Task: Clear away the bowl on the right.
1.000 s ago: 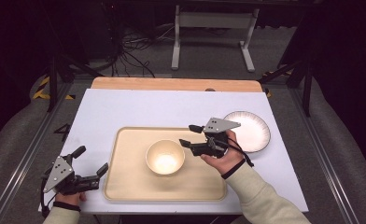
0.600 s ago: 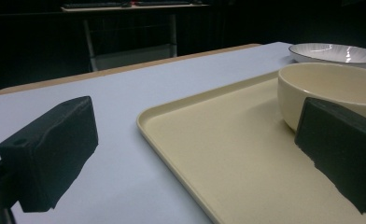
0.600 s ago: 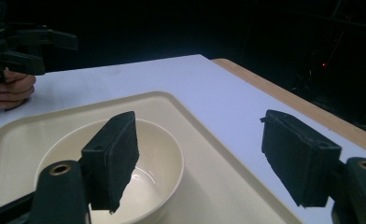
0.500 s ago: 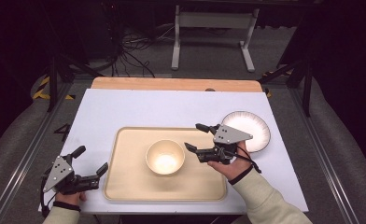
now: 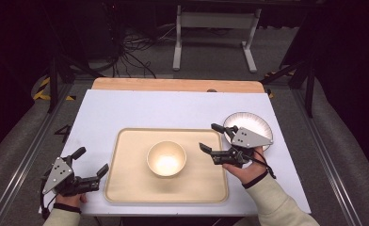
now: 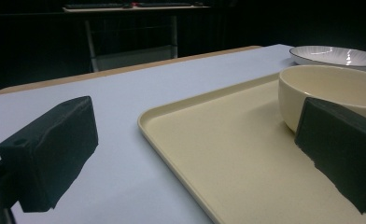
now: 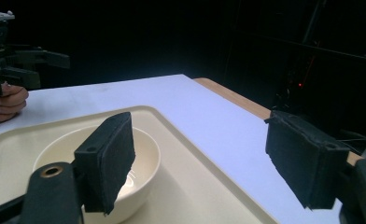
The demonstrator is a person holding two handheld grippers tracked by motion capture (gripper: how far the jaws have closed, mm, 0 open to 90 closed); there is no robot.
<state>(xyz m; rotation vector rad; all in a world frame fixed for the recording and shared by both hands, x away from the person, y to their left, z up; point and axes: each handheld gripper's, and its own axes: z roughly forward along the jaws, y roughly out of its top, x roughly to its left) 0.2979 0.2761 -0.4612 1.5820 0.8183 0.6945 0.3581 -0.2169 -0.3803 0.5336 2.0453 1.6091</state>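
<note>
Tool on the right [image 5: 215,139], jaws spread, hangs right of centre frame, likely freeing the bowl [image 5: 166,158] on the tray [image 5: 126,188]; left tool [image 5: 91,161] idles spread at lower left.

Glossy cream bowl [image 5: 166,158] on a matt tray [image 5: 126,183]; plate [image 5: 258,126] glazed.

Tray [image 5: 126,188], cream: one; bowl [image 5: 166,158], cream, standing on the tray: one; plate [image 5: 258,125], white with dark rim: one. Grippers, hand-held: two, left gripper [image 5: 89,162] and right gripper [image 5: 210,137]; table [image 5: 140,110]: one.
</note>
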